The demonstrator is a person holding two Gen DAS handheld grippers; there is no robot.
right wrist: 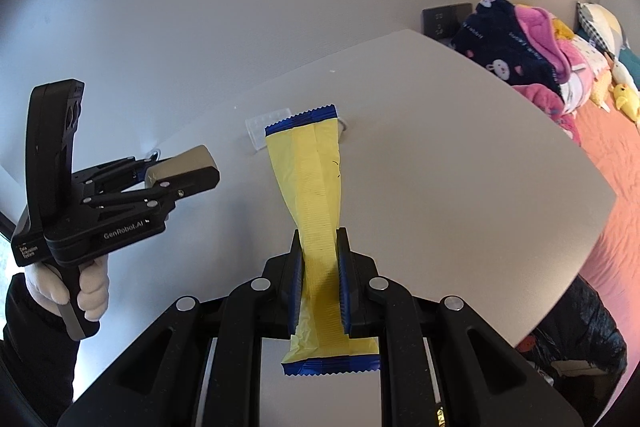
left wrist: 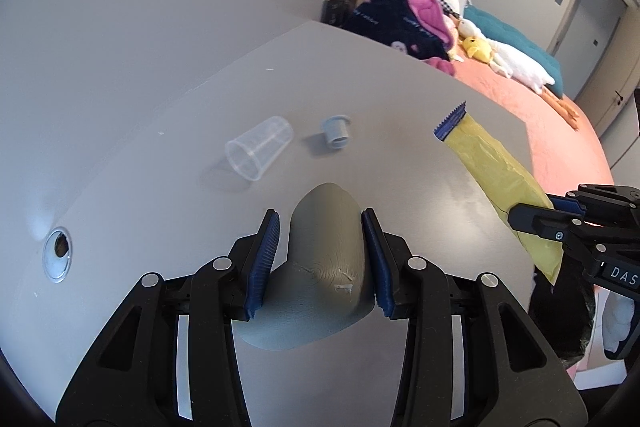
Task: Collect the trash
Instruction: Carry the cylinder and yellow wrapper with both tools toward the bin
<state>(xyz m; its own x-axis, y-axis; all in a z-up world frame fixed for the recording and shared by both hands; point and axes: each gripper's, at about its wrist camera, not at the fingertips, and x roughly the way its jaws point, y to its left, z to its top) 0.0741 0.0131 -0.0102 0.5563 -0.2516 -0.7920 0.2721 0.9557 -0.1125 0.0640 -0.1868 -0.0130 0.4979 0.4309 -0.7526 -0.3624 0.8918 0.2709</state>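
My left gripper (left wrist: pixel 325 223) is shut on a flat grey-olive piece of trash (left wrist: pixel 326 247) and holds it above the grey table (left wrist: pixel 420 131). My right gripper (right wrist: pixel 320 239) is shut on a yellow wrapper with blue serrated ends (right wrist: pixel 316 187), held off the table; the wrapper also shows in the left wrist view (left wrist: pixel 492 163). A clear plastic cup (left wrist: pixel 258 147) lies on its side on the table, with a small grey cap (left wrist: pixel 337 133) to its right. In the right wrist view the cup (right wrist: pixel 266 125) is partly hidden behind the wrapper.
A round metal cable hole (left wrist: pixel 59 253) is in the table at the left. The wall stands behind the table. A bed with a pink cover (left wrist: pixel 532 107), folded blankets (right wrist: pixel 516 51) and plush toys lies to the right. A dark bag (right wrist: pixel 576 331) sits below the table's right edge.
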